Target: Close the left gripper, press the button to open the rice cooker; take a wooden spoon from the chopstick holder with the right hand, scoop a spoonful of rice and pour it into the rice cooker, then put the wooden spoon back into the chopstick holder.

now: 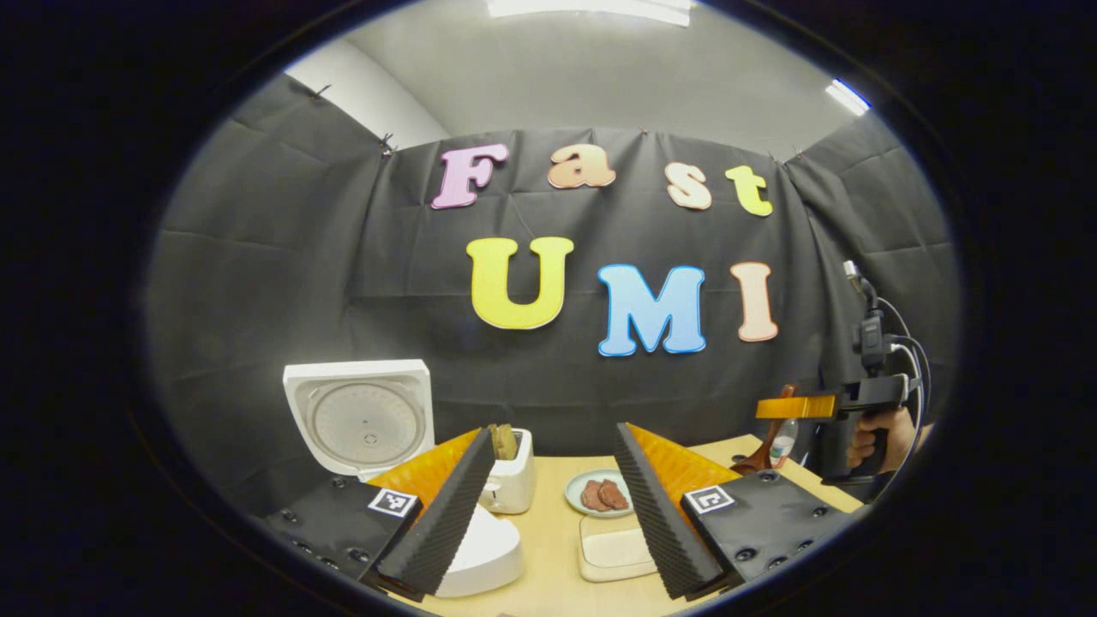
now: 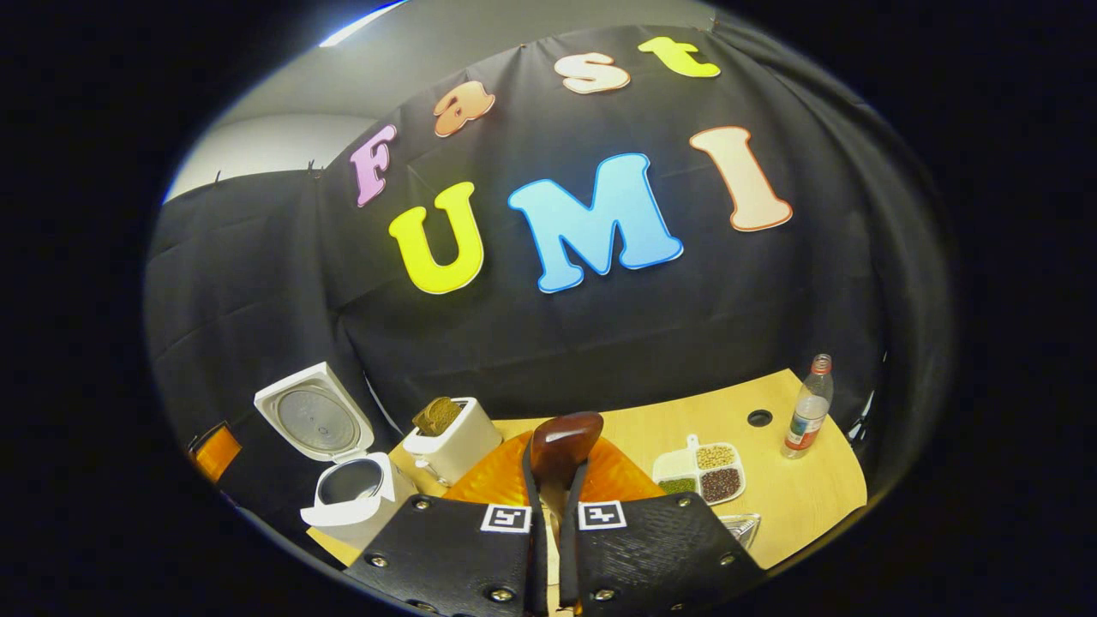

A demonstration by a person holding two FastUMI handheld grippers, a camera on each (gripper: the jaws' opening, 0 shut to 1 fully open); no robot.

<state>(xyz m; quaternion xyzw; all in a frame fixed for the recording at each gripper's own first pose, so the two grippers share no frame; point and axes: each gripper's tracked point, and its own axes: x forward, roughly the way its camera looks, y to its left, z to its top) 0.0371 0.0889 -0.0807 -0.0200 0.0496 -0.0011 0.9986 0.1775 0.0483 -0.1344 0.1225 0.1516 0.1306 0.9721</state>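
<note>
Right gripper (image 2: 548,523) pinched the wooden spoon (image 2: 561,446) tight, holding it up above the worktop (image 2: 797,497). Left gripper (image 1: 553,506) was spread wide near the rice cooker (image 1: 364,420), whose lid stood open.

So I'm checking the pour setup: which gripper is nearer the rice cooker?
Left. The left gripper hangs open right beside the open rice cooker. The right gripper, shut on the spoon, sits farther off, with the toaster between.
</note>
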